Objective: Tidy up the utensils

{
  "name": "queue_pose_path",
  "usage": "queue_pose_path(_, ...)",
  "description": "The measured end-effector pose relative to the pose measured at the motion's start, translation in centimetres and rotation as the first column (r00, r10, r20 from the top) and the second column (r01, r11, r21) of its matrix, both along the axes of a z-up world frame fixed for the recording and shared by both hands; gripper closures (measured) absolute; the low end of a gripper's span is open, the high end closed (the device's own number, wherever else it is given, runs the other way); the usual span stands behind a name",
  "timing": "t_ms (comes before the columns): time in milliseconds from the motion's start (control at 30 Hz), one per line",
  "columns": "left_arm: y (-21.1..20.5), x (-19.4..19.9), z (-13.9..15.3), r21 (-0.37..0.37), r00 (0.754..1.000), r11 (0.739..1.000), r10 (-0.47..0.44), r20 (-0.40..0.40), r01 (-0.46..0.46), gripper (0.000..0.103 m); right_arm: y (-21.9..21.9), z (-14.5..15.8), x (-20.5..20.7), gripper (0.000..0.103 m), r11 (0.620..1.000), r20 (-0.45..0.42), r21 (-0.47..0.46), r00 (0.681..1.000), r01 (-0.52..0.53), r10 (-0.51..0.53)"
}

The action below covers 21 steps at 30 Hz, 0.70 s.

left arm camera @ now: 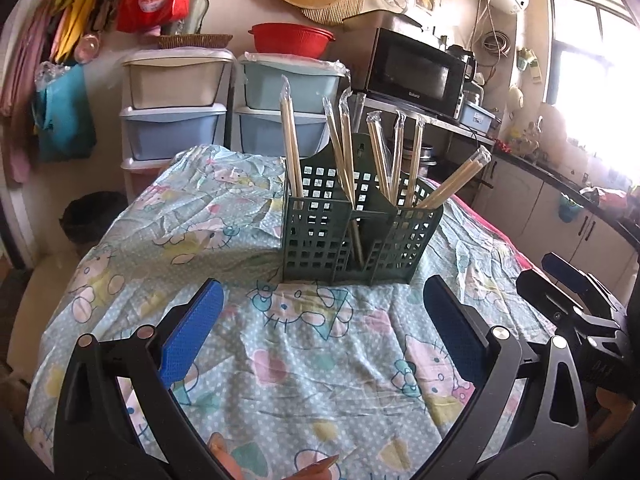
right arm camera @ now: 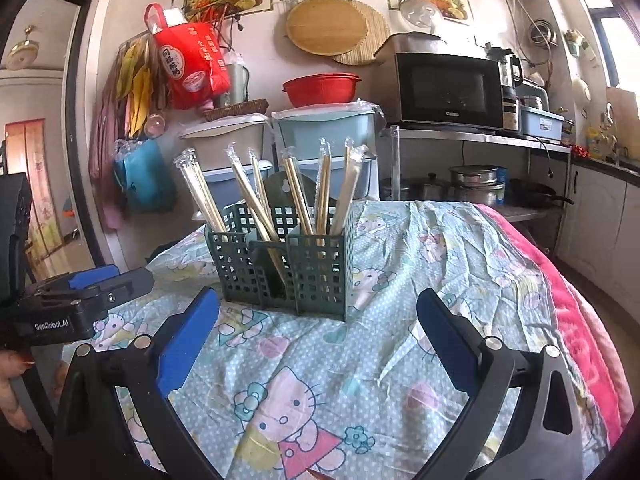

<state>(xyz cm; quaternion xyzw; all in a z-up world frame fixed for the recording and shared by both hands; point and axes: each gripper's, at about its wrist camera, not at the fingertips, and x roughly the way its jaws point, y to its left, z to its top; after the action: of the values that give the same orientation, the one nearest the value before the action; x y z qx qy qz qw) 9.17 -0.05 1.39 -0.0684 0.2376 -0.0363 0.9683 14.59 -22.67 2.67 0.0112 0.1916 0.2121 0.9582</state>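
Note:
A dark green lattice utensil holder (left arm camera: 356,236) (right arm camera: 288,264) stands on the cartoon-print tablecloth (left arm camera: 280,344) (right arm camera: 420,264). Several pairs of plastic-wrapped wooden chopsticks (left arm camera: 290,140) (right arm camera: 202,196) stick up from its compartments, leaning different ways. My left gripper (left arm camera: 324,300) is open a little in front of the holder, with nothing between its blue pads. My right gripper (right arm camera: 318,312) is also open and empty, just short of the holder's front corner. Each gripper shows at the edge of the other's view: the right gripper (left arm camera: 576,300), the left gripper (right arm camera: 80,296).
Stacked plastic drawers (left arm camera: 176,104) and a red bowl (left arm camera: 290,36) stand behind the table. A black microwave (left arm camera: 416,72) sits on a metal shelf with pots (right arm camera: 472,184) below. A pink blanket (right arm camera: 576,320) lines the table's right edge. Kitchen cabinets (left arm camera: 560,208) run along the right.

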Motion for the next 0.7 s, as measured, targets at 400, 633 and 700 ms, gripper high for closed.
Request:
queue_pose_path(400, -1.1, -1.8, -1.6, 0.037, 0.995, 0.999, 0.025, 0.095, -0.029, 0.011, -0.4, -0.5, -2.4, 0.007, 0.998, 0.112, 0.037, 0.993, 0.043, -0.047)
queue_pose_path(633, -0.9, -2.3, -2.2, 0.030, 0.989, 0.998, 0.043, 0.143, -0.048, 0.011, -0.8, -0.6, -4.1, 0.007, 0.993, 0.212, 0.093, 0.973, 0.076, -0.094)
queue_pose_path(700, -0.7, -2.3, -2.3, 0.024, 0.989, 0.998, 0.051, 0.141, -0.055, 0.011, -0.7, -0.9, -4.4, 0.007, 0.993, 0.234, 0.083, 0.967, 0.085, -0.102)
